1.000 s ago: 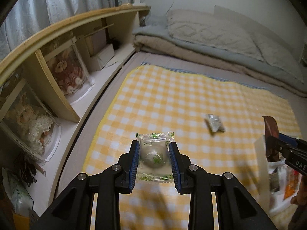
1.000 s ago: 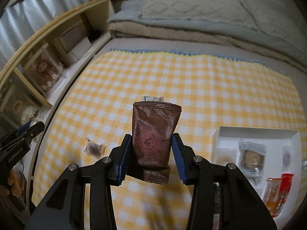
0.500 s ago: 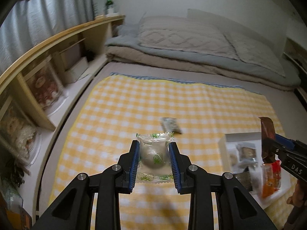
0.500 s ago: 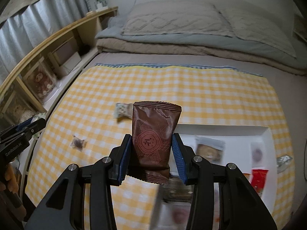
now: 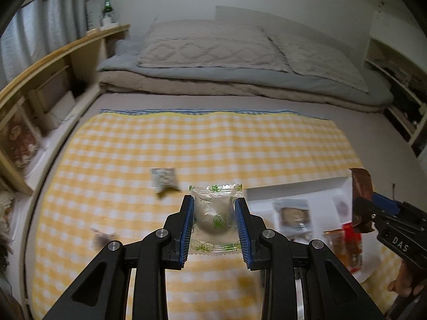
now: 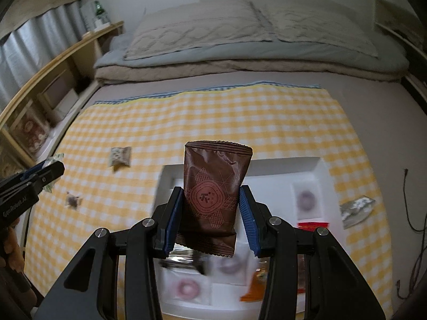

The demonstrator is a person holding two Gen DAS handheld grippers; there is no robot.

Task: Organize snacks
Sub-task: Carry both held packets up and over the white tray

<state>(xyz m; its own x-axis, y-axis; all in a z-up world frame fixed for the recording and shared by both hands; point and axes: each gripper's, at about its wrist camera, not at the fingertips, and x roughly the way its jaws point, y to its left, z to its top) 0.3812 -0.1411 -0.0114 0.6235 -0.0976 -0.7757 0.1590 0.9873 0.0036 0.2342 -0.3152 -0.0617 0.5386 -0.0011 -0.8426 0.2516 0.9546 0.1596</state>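
Bed (image 5: 240, 101) with folded bedding at its far end, yellow checked cloth (image 6: 240, 112) spread over the near part. White tray (image 6: 307, 168) on the cloth, several snacks inside. Right gripper (image 6: 210, 213) above the tray, jaws pinching an upright brown packet (image 6: 213, 194). Left gripper (image 5: 213, 225), jaws pinching a clear wrapped sweet (image 5: 214, 213) above the cloth, just left of the tray. Three small packets loose on the cloth.

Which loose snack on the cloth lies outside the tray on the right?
The silver packet, on the checked cloth right of the white tray. The pale packet and small dark candy lie left of it.
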